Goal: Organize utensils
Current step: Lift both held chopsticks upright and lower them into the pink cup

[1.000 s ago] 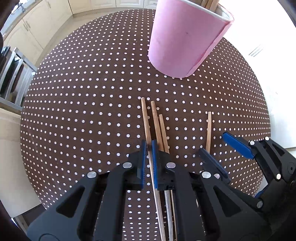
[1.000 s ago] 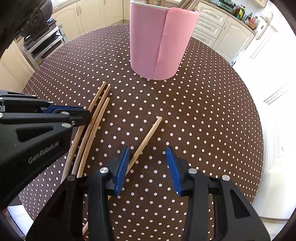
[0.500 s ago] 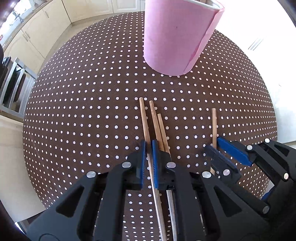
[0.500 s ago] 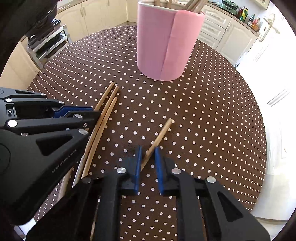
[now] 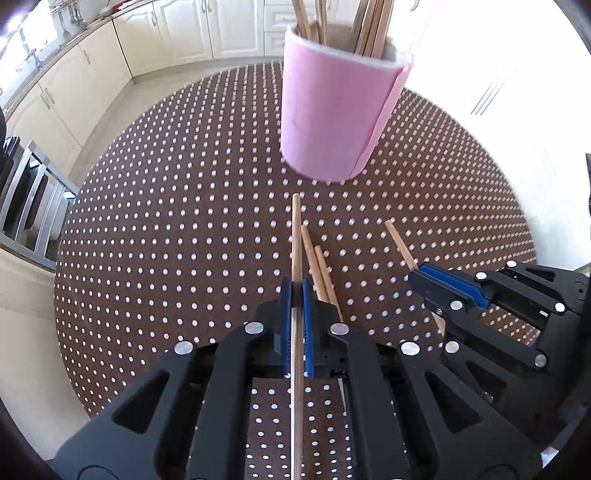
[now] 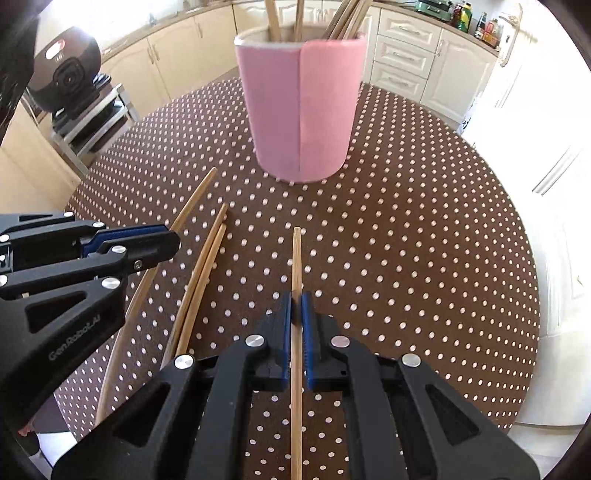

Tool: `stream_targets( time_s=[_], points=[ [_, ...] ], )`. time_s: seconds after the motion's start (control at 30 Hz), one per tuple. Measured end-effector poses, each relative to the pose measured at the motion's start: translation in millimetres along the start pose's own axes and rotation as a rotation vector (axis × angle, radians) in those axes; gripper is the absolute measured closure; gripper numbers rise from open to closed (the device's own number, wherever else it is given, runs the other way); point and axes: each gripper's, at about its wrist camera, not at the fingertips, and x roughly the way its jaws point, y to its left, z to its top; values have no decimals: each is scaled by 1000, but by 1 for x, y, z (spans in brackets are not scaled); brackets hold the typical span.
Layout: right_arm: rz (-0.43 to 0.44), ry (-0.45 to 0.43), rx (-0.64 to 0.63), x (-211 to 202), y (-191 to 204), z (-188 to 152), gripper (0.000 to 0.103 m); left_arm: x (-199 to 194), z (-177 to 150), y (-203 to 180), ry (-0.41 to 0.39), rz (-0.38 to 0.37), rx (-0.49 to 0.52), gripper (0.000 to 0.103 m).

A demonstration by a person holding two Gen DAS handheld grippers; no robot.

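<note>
Nearest the pink holder's far side of the scene, closest to the cameras, the left gripper (image 5: 296, 291) has its blue-padded fingers (image 5: 285, 325) pressed onto a single wooden chopstick (image 5: 296, 240), which runs straight between them and points its blunt end toward the pink utensil holder (image 5: 332, 118). The stick's front end looks raised off the cloth, though the fisheye bend makes that hard to judge.

The right gripper (image 6: 296, 306) pinches a second chopstick (image 6: 296, 258) in the same way. Its jaws have just been closing, and they now press on the stick from both sides, with its free end aimed at the holder.

Between the two grippers, and nearer the cameras than the holder, two more chopsticks (image 6: 207, 258) lie side by side, touching each other, flat on the brown polka-dot tablecloth (image 6: 406, 240). Their ends also point roughly toward the holder, short of its base.

Further on, the holder stands upright on the cloth near the round table's far edge. It is a pink cylinder with an overlapping seam, and a bunch of chopsticks (image 5: 369, 22) already stands inside it, leaning against the rim.

Behind the holder are cream kitchen cabinets (image 6: 406, 55); to its left, off the table, a metal rack (image 6: 96, 114) carries a dark round appliance (image 6: 66, 70).
</note>
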Motion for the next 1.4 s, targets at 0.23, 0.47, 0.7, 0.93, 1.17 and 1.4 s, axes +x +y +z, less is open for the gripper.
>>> stream_targets(
  time_s=[0.23, 0.47, 0.7, 0.93, 1.17, 1.4],
  points=[
    [13, -107, 85, -28, -16, 7, 99, -39, -1, 9, -78, -4, 1, 97],
    [34, -210, 129, -60, -28, 11, 99, -74, -3, 14, -172, -5, -12, 97],
    [36, -325, 195, -83, -38, 5, 98, -102, 3, 12, -259, 22, -28, 97],
    [48, -466, 227, -109, -39, 6, 99, -135, 2, 9, -376, 28, -46, 97],
    [-34, -615, 191, -132, -23, 5, 99, -158, 6, 4, -452, 33, -46, 97],
    [-36, -757, 199, -154, -17, 8, 99, -182, 5, 1, -568, 42, -54, 97]
  ],
)
